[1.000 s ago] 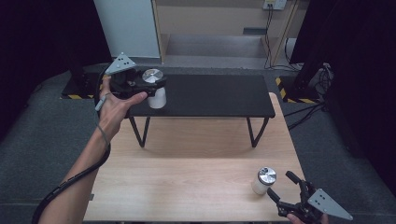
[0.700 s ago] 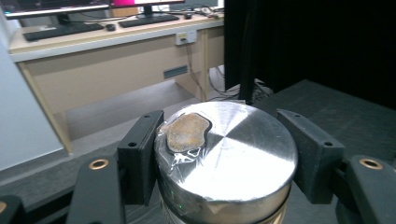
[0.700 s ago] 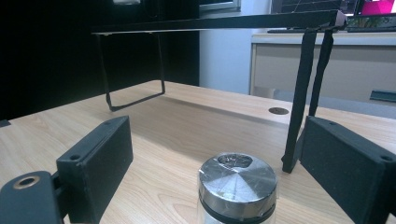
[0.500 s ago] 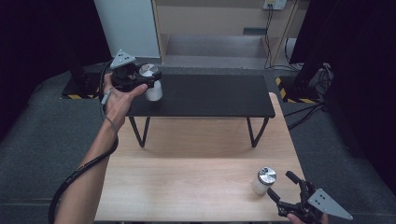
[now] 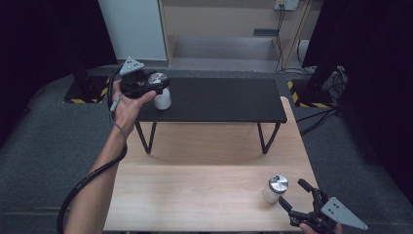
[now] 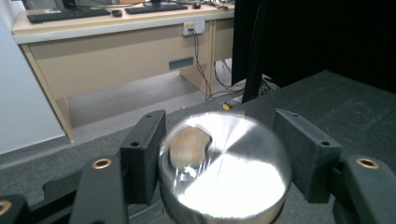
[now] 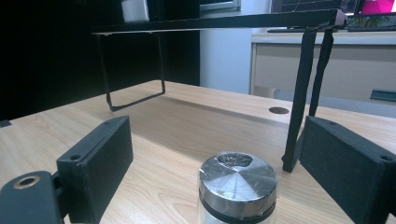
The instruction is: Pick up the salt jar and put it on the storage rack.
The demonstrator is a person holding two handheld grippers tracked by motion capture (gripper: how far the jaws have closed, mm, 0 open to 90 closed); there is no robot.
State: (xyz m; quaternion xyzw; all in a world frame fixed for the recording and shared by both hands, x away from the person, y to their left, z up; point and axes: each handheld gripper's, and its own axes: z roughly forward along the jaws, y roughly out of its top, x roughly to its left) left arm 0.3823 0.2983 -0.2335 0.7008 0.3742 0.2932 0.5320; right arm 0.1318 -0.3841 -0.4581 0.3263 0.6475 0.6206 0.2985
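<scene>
A white jar with a shiny metal lid point(image 5: 162, 101) is at the left end of the black raised shelf point(image 5: 219, 100). My left gripper point(image 5: 158, 83) is shut on its lid point(image 6: 229, 172), one jaw on either side. Whether the jar's base rests on the shelf I cannot tell. A second jar of the same kind point(image 5: 275, 189) stands on the wooden table point(image 5: 195, 185) at the front right. My right gripper point(image 5: 292, 192) is open just in front of it. In the right gripper view the jar point(image 7: 237, 184) stands between the wide jaws point(image 7: 222, 154), touching neither.
The shelf stands on thin black legs point(image 5: 144, 139) over the table's far half. One leg point(image 7: 303, 93) rises close behind the second jar. Dark curtains hang on both sides, and a beige desk point(image 6: 116, 51) stands beyond the shelf.
My left hand has shifted slightly and sunk toward the shelf with the jar in its grip. The right gripper and the second jar have stayed where they were.
</scene>
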